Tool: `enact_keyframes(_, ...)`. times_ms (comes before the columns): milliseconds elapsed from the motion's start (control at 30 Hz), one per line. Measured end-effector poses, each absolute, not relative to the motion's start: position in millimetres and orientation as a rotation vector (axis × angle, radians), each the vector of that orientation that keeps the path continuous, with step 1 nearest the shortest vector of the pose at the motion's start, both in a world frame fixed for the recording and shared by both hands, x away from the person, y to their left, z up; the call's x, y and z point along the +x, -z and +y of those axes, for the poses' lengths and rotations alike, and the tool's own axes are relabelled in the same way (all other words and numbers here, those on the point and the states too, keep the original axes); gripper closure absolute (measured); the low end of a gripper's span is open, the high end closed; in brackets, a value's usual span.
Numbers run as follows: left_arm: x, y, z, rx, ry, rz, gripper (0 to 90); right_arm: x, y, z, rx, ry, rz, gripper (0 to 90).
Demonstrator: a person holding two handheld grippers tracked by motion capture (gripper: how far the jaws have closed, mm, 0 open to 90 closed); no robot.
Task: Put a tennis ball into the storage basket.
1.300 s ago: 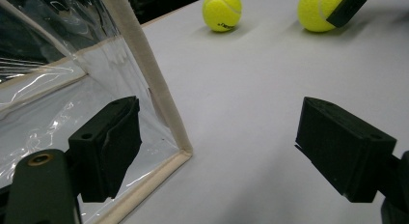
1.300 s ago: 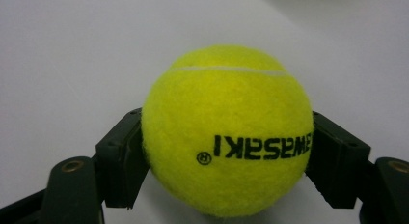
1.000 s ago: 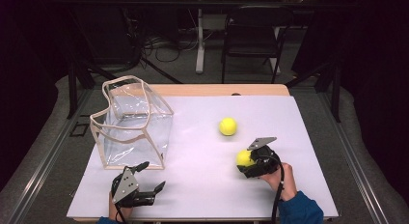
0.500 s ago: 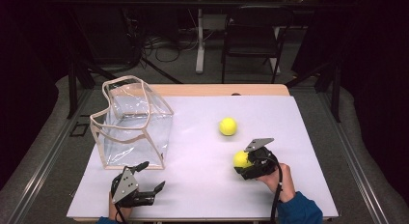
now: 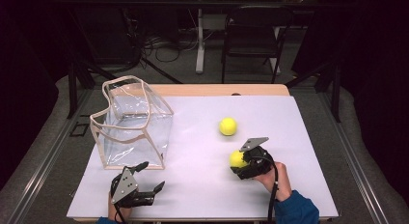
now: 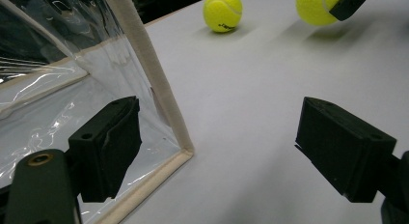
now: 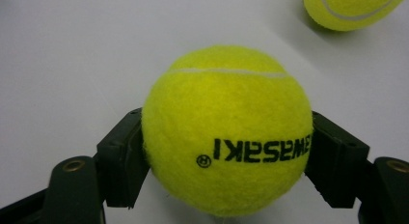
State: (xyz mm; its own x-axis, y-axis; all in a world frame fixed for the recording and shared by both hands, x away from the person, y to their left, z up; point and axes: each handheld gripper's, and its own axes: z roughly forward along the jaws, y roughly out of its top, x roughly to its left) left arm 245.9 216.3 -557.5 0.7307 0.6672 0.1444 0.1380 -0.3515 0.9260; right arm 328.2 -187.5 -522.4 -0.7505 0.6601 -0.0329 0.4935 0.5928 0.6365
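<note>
My right gripper [image 5: 239, 162] is shut on a yellow tennis ball [image 7: 226, 132], whose sides its two black pads press; the ball [image 5: 237, 159] hangs just above the white table. A second tennis ball [image 5: 227, 126] lies on the table farther back, also seen in the left gripper view [image 6: 222, 11] and in the right gripper view [image 7: 349, 9]. My left gripper [image 5: 151, 178] rests open near the front left edge, just in front of a clear plastic bag [image 5: 131, 122] with beige trim. One of its jaws stands in front of the bag's near corner [image 6: 181, 147].
The white table top [image 5: 193, 185] sits on a wooden table. Behind the table stand a dark chair [image 5: 251, 45] and cables on the floor. The bag stands upright with its mouth open at the left of the table.
My right gripper has shifted slightly to the left with the ball in it. The left gripper, the bag and the loose ball have not moved.
</note>
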Motion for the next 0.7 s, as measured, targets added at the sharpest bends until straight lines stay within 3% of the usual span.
enact_keyframes(700, 246, 557, 218, 1.867, -0.633, 0.615, 16.0, 333, 513, -170, 0.907, -0.921, 2.572, 25.3)
